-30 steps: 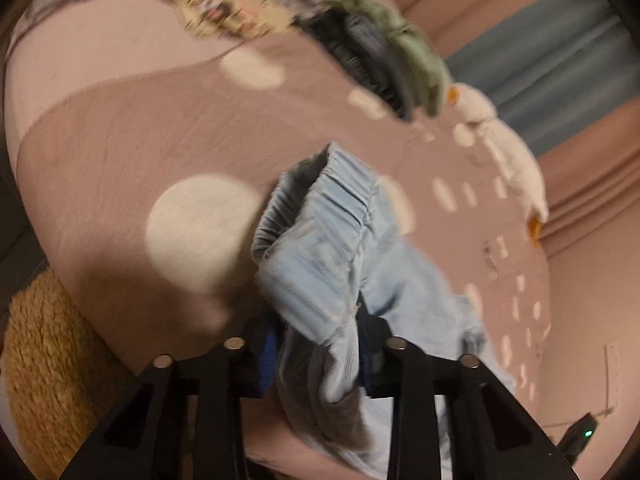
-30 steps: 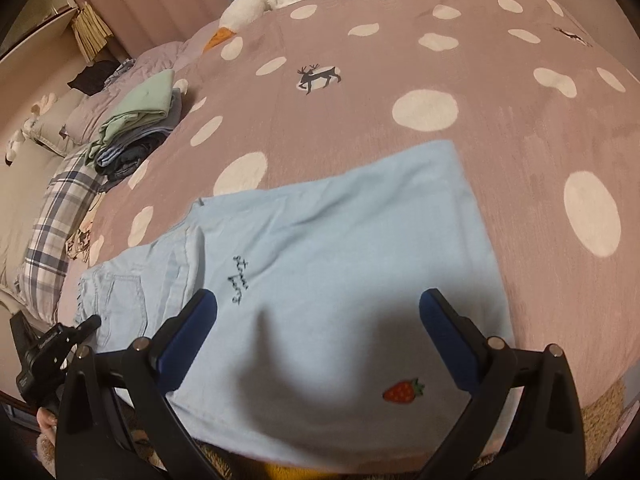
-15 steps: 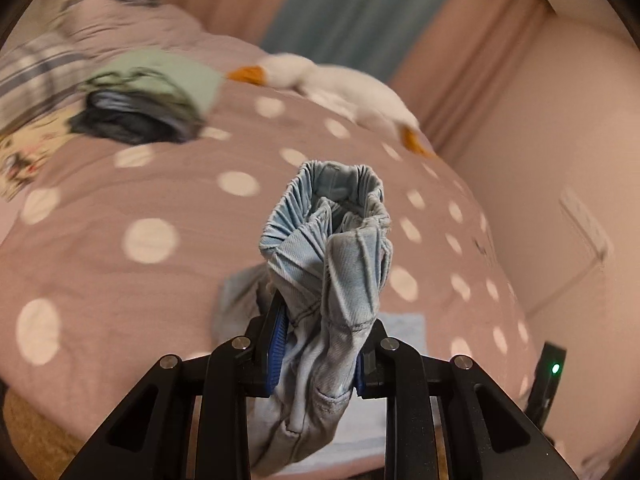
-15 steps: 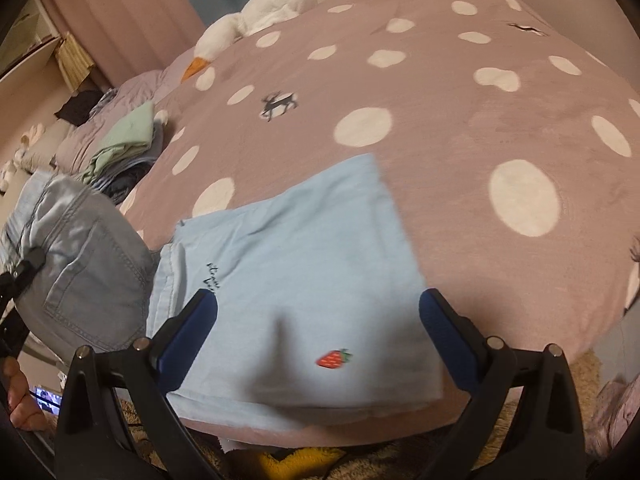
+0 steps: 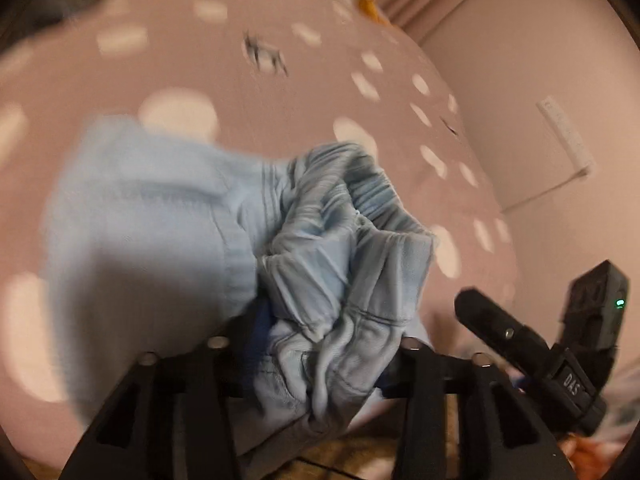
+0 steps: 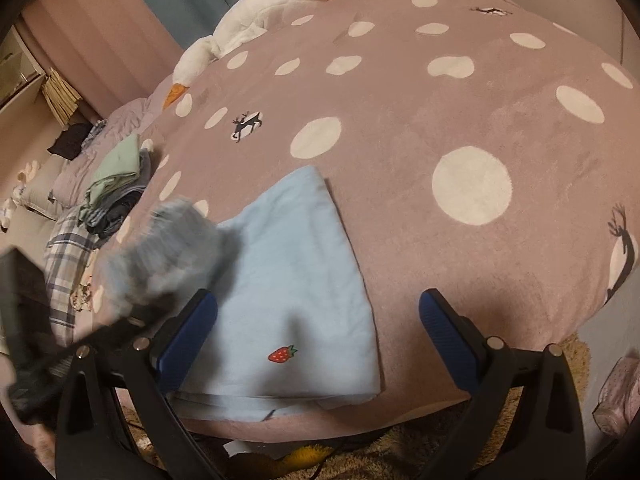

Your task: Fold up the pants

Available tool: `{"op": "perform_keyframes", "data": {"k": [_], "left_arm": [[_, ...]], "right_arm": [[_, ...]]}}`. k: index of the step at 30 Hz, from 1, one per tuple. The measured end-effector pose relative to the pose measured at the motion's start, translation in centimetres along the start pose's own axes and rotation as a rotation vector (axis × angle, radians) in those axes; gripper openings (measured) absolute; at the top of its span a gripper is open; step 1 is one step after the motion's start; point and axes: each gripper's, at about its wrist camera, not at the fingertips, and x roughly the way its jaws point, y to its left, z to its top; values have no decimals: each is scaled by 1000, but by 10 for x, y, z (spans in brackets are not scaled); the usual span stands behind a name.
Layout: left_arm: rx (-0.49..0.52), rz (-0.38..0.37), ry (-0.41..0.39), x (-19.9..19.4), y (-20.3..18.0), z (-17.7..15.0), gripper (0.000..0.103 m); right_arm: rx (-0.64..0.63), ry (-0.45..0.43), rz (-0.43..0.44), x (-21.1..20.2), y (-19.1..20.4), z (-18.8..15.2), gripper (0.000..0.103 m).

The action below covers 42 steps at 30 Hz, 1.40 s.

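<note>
There is one pair of light blue pants (image 6: 288, 280). It has one red strawberry (image 6: 282, 354) on it, near the front. There are two claws: the left claw (image 5: 316, 344) and the right claw (image 6: 318, 332). One white goose toy (image 6: 248, 24) lies far back on the bed. One pile of folded clothes (image 6: 116, 184) sits on the left. Two black deer pictures show on the blanket (image 6: 460, 120): one deer (image 6: 246, 123) far and one deer (image 6: 622, 256) on the right.

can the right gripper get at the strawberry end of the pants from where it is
Probably yes. The right gripper hangs open right over the pants, the strawberry patch lies between its jaws, and nothing covers it. The left gripper holds the waistband off to the left.
</note>
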Motion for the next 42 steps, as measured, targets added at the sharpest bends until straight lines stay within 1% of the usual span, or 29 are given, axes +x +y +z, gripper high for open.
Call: {"op": "perform_keyframes", "data": {"k": [1,3,5,7,8,10,13,14,15,18,19,20,21,22,23,24,25,26,27,29,30,31,32,33,34,35,37,40,42], "left_arm": [[-25,-23,-6,-4,5,0,44],[-26,-53,-31,-16,4,1,54],[-18,-109,-47,-35,2,1,85],[-16,-152,-92,-56,3,0,98],[-16,-160,-124,-66,3,-2,98],[-9,-125,-170,-80,6,-4,98],[-14,12,-213,-91,21,-4,98],[-28,36,-219,-92,26,-5,98],[-61,62,-222,-93,35,-5,98],[-124,96,-228,-97,56,-9,98],[-132,117,-231,-97,60,-8,98],[-133,129,-235,-99,63,-7,98],[-131,142,-239,-99,66,-7,96],[-127,154,-243,-98,67,-4,90],[-124,163,-240,-97,68,-2,78],[-121,173,-233,-96,68,2,71],[-116,177,-229,-93,68,7,58],[-108,165,-233,-92,67,12,54],[-103,150,-236,-91,66,16,54],[-96,135,-228,-82,65,24,51],[-90,135,-217,-75,65,27,50],[-82,142,-201,-68,64,30,49],[-72,161,-177,-58,64,31,49],[-61,192,-144,-47,64,31,48],[-54,205,-126,-40,65,30,48],[-47,212,-110,-34,66,27,48],[-60,220,-104,-28,71,20,49],[-122,182,-109,-34,78,10,49],[-130,173,-110,-40,79,0,49]], "right_arm": [[3,-1,2,-1,0,1,102],[0,-12,6,-2,2,2,102],[-8,-16,20,-4,5,3,103],[-19,-6,41,-3,10,4,103],[-25,-1,53,-3,12,4,103],[-34,-1,87,-2,19,6,103],[-48,24,115,10,28,9,103],[-60,38,128,16,31,9,103],[-68,61,133,25,34,9,103],[-62,159,157,59,38,4,102],[-53,187,174,71,38,2,98],[-58,176,170,74,39,0,87],[-91,144,146,74,44,0,74],[-136,150,169,75,51,0,43],[-134,160,185,72,54,0,33],[-128,149,189,65,56,4,30],[-144,98,207,48,60,9,28],[-159,46,206,34,61,14,28],[-165,14,198,24,61,18,28],[-142,-15,174,14,53,24,28],[-127,-8,148,17,47,24,28],[-122,23,90,27,39,22,28],[-120,56,41,38,33,18,29],[-120,79,12,46,28,13,29],[-122,85,-7,52,24,8,31],[-127,67,-25,54,21,4,35],[-131,58,-31,52,19,3,36],[-119,63,-31,53,17,4,39],[-110,59,-24,53,13,3,39]]}}
